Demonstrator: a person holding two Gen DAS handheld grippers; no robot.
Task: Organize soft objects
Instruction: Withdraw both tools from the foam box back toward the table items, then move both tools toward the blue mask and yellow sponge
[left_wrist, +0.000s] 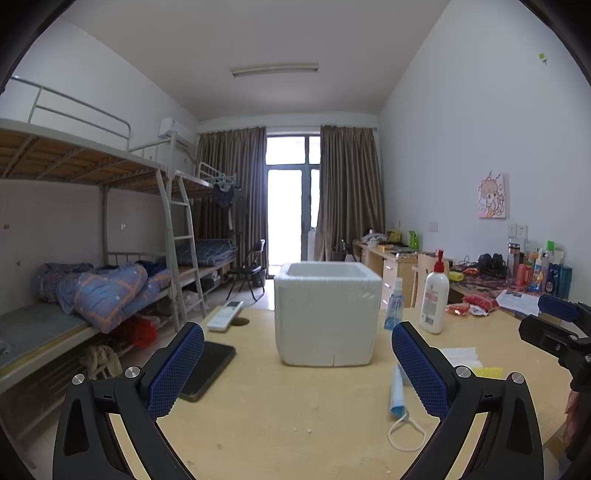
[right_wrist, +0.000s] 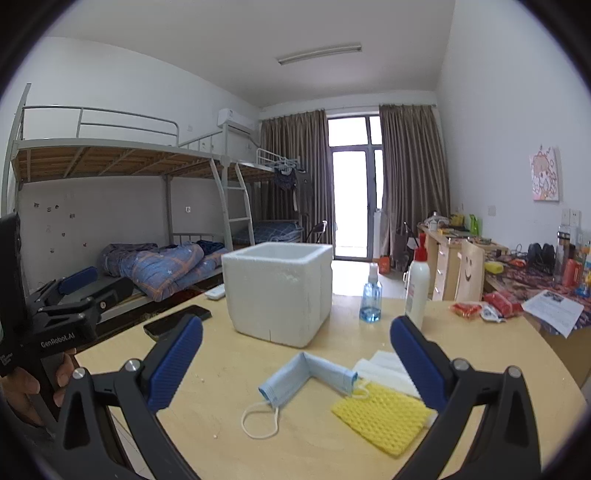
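Low in the middle of the right wrist view, the blue face mask (right_wrist: 308, 374) lies flat on the wooden table (right_wrist: 258, 443). It is folded into a bent shape, like a corner. One part runs toward the lower left of the frame, the other toward the right. Its white ear loop (right_wrist: 258, 421) sticks out at the bottom. Just beside it, on the lower right, lie a yellow foam net (right_wrist: 384, 415) and a white foam sheet (right_wrist: 386, 365). The net touches the mask's right end.

The right gripper (right_wrist: 295, 363) is held just above and in front of these soft things. Its blue fingers (right_wrist: 177, 363) are spread wide and hold nothing. The mask sits right between them in the picture.

The left gripper (left_wrist: 297, 371) is also spread wide and holds nothing. In its view the mask (left_wrist: 398, 397) is off to the lower right, partly hidden behind one finger.

So the right gripper looks nearer to the mask. The white foam box (right_wrist: 277, 291) stands behind the mask, in the middle of the frame, with its top open. I think the soft things should go in there.
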